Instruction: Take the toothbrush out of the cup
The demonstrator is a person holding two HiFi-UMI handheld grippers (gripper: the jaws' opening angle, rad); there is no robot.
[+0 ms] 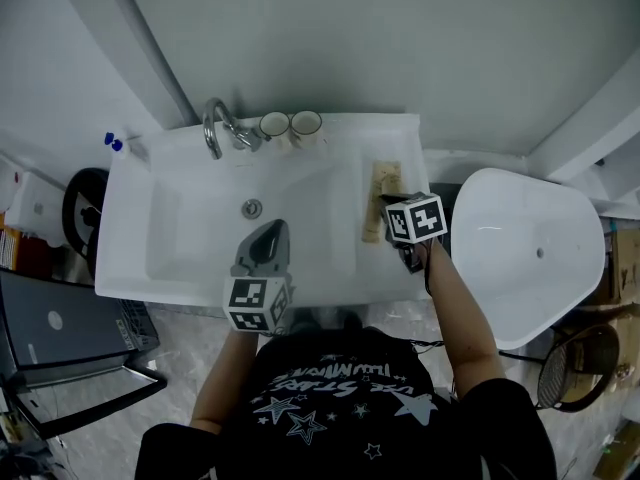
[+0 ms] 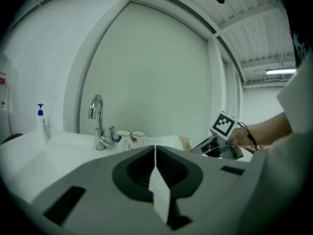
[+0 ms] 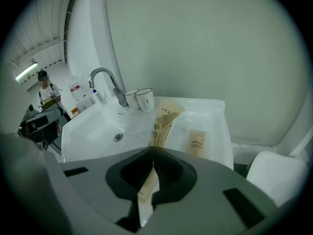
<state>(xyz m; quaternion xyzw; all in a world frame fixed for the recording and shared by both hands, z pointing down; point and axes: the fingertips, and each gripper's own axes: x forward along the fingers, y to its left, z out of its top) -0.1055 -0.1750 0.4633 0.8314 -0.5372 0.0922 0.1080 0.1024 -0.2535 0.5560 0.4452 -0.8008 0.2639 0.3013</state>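
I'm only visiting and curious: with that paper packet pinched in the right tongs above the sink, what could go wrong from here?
The toothbrush packet sticks out well beyond the right tongs, so it might slip or twist loose and drop into the basin. Setting it down could also nudge the second packet lying on the sink ledge, perhaps pushing it off.

White ceramic washbasin (image 1: 180, 238): plain white throughout. Curved metal tap (image 1: 213, 126): bright chrome. Left white ceramic cup (image 2: 123, 136): small blue motif. Right white ceramic cup (image 2: 140, 136): small red motif. Tan paper toothbrush packet (image 3: 164, 124) in the right gripper (image 3: 153, 150): dark lettering. Second tan paper packet (image 3: 197, 142) on the basin: dark lettering likewise. Right gripper and left gripper (image 1: 268, 233): grey bodies, each cube patterned in black and white squares. Person's black T-shirt (image 1: 330, 398): white star print.
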